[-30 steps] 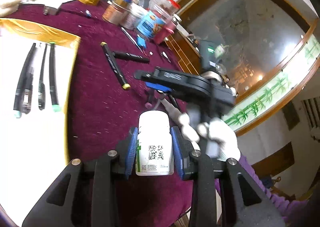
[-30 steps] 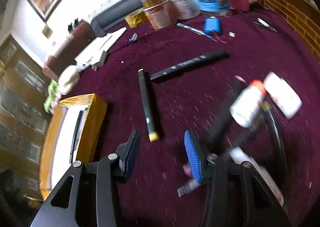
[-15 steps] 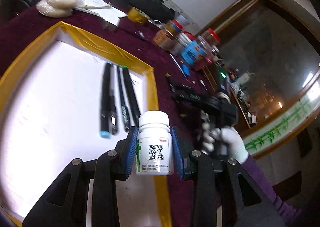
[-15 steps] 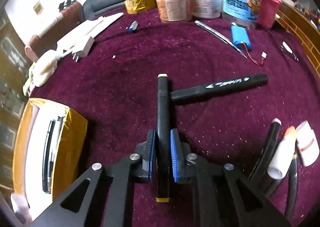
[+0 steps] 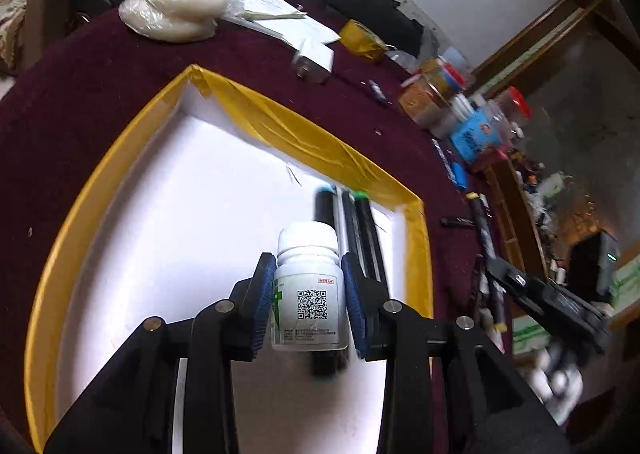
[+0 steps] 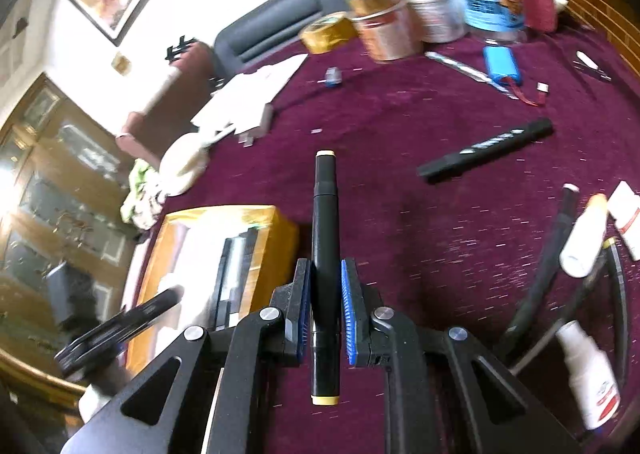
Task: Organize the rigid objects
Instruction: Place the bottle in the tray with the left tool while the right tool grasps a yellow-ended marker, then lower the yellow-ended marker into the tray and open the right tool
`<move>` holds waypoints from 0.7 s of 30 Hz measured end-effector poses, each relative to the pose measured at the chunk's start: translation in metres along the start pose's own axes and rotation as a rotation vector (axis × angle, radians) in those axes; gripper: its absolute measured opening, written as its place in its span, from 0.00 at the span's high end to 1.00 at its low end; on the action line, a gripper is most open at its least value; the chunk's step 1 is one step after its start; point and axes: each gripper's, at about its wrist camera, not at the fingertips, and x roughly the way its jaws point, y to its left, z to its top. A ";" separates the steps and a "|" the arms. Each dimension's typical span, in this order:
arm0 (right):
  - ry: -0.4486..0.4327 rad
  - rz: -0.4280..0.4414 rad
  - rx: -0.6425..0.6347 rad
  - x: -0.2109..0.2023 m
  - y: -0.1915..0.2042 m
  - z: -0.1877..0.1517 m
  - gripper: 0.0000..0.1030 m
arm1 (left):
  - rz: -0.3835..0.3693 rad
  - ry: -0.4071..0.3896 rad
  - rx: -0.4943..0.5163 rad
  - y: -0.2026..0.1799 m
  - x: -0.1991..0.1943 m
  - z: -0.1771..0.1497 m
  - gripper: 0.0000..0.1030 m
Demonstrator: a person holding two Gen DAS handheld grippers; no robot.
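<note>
Presently mid-task, with two items in transit. Left gripper clamped on a white pill bottle, blue pads pressing both sides, QR label facing the camera; bottle held upright at lower centre of the left wrist view, above the white floor of the yellow-taped tray. Not yet set down, as far as can be judged. Right gripper with jaws just closed onto a black marker with yellow ends, pinched near its lower half and running up the centre of the right wrist view over the maroon desk; whether clear of the cloth cannot be told.

Done so far: three dark pens lying side by side inside the tray, against its right-hand wall.

Outstanding, judged from the right wrist view: one black marker loose at centre right; a cluster at the right edge of dark pens or cables crossed under a small white bottle with orange tip, and a white spray bottle at lower right. Jars, tape roll and blue battery pack along the top apparently not part of the sort, though that is uncertain.

Roughly a third complete by count.
</note>
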 end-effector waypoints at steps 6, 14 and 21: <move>0.057 0.082 -0.041 0.020 0.046 -0.010 0.87 | 0.031 0.016 -0.013 0.005 0.010 0.012 0.55; 0.161 0.104 -0.074 0.078 0.093 -0.024 0.87 | -0.134 -0.109 -0.066 0.014 -0.059 -0.021 0.44; 0.222 0.072 -0.064 0.122 0.112 -0.032 0.87 | -0.179 -0.214 -0.134 0.044 -0.108 -0.051 0.38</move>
